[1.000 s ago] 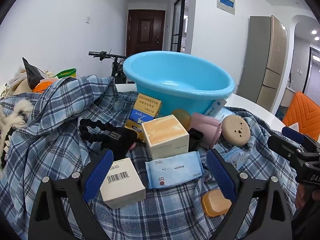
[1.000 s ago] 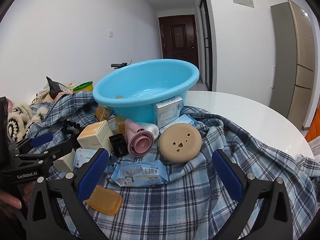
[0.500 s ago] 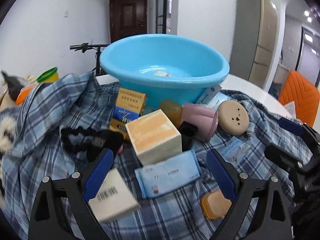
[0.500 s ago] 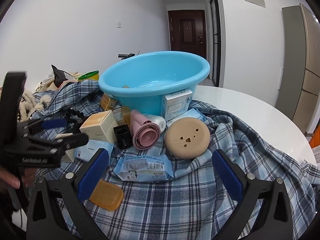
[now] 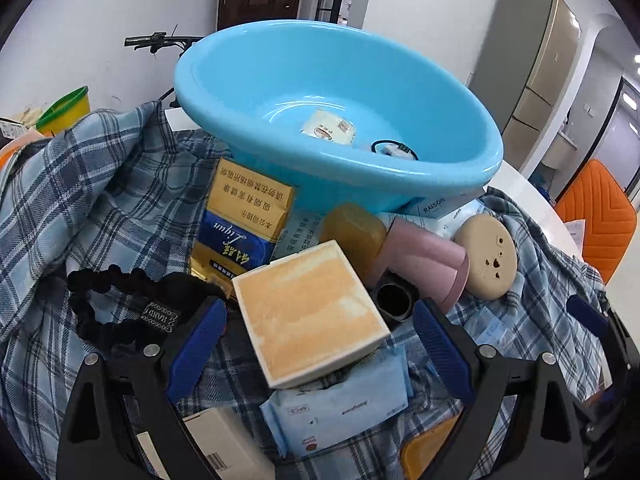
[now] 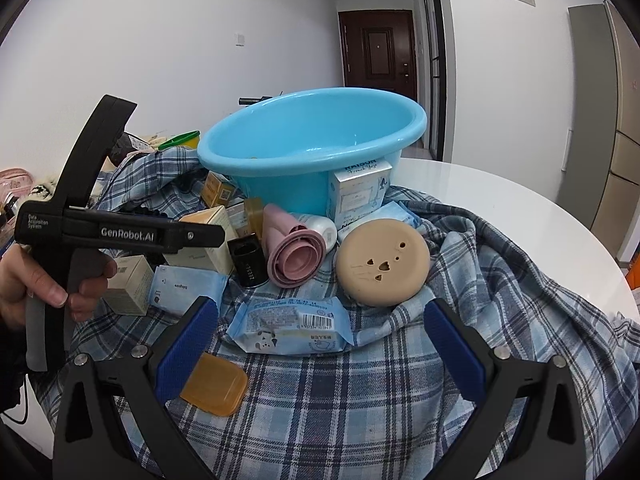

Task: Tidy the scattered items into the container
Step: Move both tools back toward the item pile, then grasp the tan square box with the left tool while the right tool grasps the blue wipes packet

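Basin point(image 5: 420, 76), light blue, fills upper centre of the left wrist view; in the right wrist view it sits at centre frame point(image 6: 308, 140) on a plaid cloth point(image 6: 360, 400) spread over a white round table point(image 6: 520, 200). Inside the basin, seen from the left wrist: a small white packet point(image 5: 328, 132) and a black ring-shaped item point(image 5: 394, 150) on the floor of the bowl.

Left gripper point(image 5: 316, 344): jaws wide, nothing between the blue pads. Cream box with orange top point(image 5: 310, 312) lies between the two fingers at lower centre, not touched by either pad as far as visible. In the right wrist view the left gripper shows side-on at left of frame, held by a hand point(image 6: 44, 280).

Right gripper point(image 6: 320, 344): jaws wide, holding nothing. Blue wipes pack point(image 6: 290, 326) lies between its fingers at lower centre; amber soap case point(image 6: 214, 388) just beside the left finger.

Other scattered items, all on the cloth in front of the basin:
- pink rolled cup point(image 6: 294, 252), centre, beside a black cap point(image 6: 248, 260);
- tan round disc point(image 6: 382, 260), right of centre, leaning on a cloth fold;
- gold and blue carton point(image 5: 240, 224) against the basin wall;
- black scrunchie point(image 5: 132, 304), left of frame;
- pale blue sachet point(image 5: 340, 412), bottom centre under the cream box edge.
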The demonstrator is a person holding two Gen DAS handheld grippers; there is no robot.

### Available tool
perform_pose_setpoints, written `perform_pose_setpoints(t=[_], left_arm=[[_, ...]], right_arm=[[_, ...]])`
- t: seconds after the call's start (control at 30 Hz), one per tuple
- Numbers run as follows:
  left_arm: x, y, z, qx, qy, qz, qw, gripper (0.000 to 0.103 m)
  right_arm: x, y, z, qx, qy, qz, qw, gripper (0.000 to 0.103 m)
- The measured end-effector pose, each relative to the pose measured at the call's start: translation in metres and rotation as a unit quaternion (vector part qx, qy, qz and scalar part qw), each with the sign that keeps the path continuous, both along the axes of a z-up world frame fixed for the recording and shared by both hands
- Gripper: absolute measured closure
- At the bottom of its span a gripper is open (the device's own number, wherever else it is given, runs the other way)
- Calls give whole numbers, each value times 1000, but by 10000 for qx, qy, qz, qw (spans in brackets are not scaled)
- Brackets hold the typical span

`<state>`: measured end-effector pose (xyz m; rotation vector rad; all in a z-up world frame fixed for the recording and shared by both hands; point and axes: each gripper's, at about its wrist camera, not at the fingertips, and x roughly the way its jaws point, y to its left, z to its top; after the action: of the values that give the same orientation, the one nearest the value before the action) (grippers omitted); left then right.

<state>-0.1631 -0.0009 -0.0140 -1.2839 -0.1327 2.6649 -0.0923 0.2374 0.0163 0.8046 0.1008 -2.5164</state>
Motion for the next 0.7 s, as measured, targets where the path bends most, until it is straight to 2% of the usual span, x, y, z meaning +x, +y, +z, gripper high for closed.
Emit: perform_pose_setpoints(t=[0.17,0.33,0.37,0.4,0.53,0.7], left_arm=[[-4,4,-4,-119,-31,-40,9999,7],[-5,3,-6,41,9,-146,9999,8],[-4,2,-5,57,52,-155,9998,19],[-3,2,-3,23,105,-162,9998,36],[10,0,9,17,232,-407,9989,39],[31,-3,24,-302,541,-422,9972,40]], right_arm=[[1,1,-1,25,-8,21,10000,0],[2,2,-2,10,-23,-4,10000,0],[2,2,-2,12,-27,0,10000,0],[2,2,-2,12,-28,7,10000,0],[4,4,1,-19,15,2,10000,0],[3,6,2,-98,-7,-32,9999,0]])
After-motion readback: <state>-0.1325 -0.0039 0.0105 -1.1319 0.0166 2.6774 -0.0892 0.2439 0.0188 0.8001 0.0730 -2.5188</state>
